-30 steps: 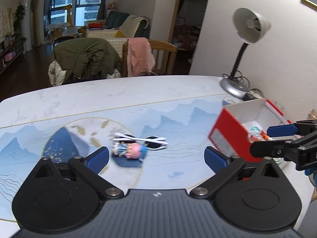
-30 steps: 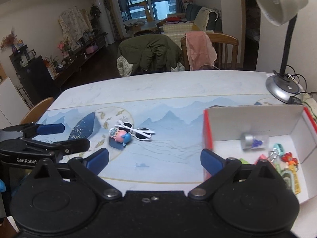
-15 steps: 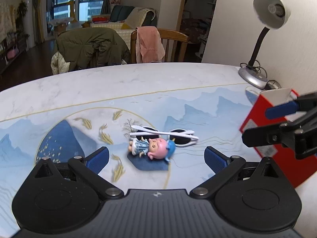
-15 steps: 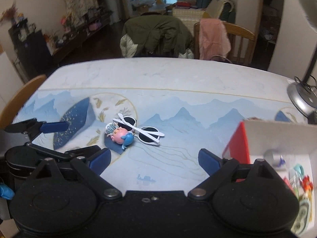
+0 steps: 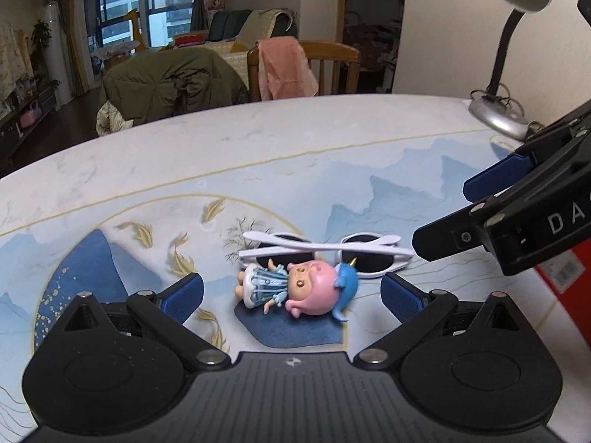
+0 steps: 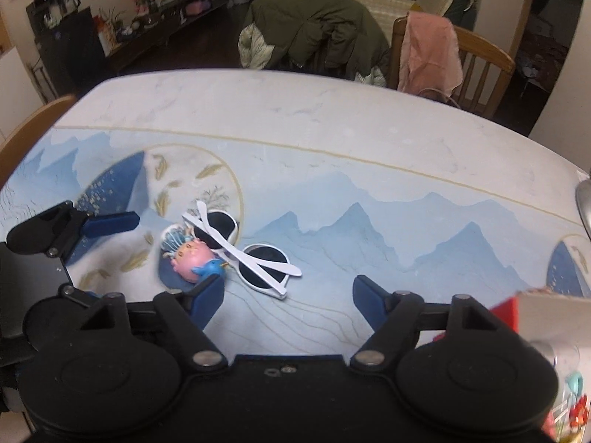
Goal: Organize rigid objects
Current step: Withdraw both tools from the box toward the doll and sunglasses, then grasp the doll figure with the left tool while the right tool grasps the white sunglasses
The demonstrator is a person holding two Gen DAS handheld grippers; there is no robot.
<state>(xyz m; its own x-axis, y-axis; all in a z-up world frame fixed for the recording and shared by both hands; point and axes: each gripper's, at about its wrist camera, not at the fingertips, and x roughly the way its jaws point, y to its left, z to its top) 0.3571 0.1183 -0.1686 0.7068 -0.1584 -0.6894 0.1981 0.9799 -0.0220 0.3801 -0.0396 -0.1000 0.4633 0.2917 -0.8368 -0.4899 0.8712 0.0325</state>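
Doll figurine [image 5: 295, 288], pink head with a blue cap, lies on its side on the counter [image 5: 258, 155], touching the white sunglasses [image 5: 325, 254] at its 12 o'clock (left wrist view). Both sit on the printed mat, well apart from the red box [image 6: 513, 310].

Left fingers [image 5: 184, 295]: spread wide, nothing between the pads; the left gripper [image 5: 291, 297] frames the figurine, which lies between the tips but untouched. Right fingers [image 6: 207, 299]: closing, yet nothing is between them; the right gripper [image 6: 288, 297] sits at about 5 o'clock of the sunglasses [image 6: 251, 254], with the figurine [image 6: 192, 254] just beyond its left pad.

Judgement on the step in hand, a two-handed pickup: the left should settle lower so the pads meet the figurine's head and body, not the cap's thin tail. The right should shift toward 11 o'clock and take the sunglasses across a lens rim or the bridge; the crossed temples look springy and could skid. The two items touch, so lifting one may drag the other. Lift the figurine clear first.

Against the frames a second ago: both grippers have come down and nearer the pair, which now looms larger. The box has slid almost out of both views, and the right pads stand narrower.
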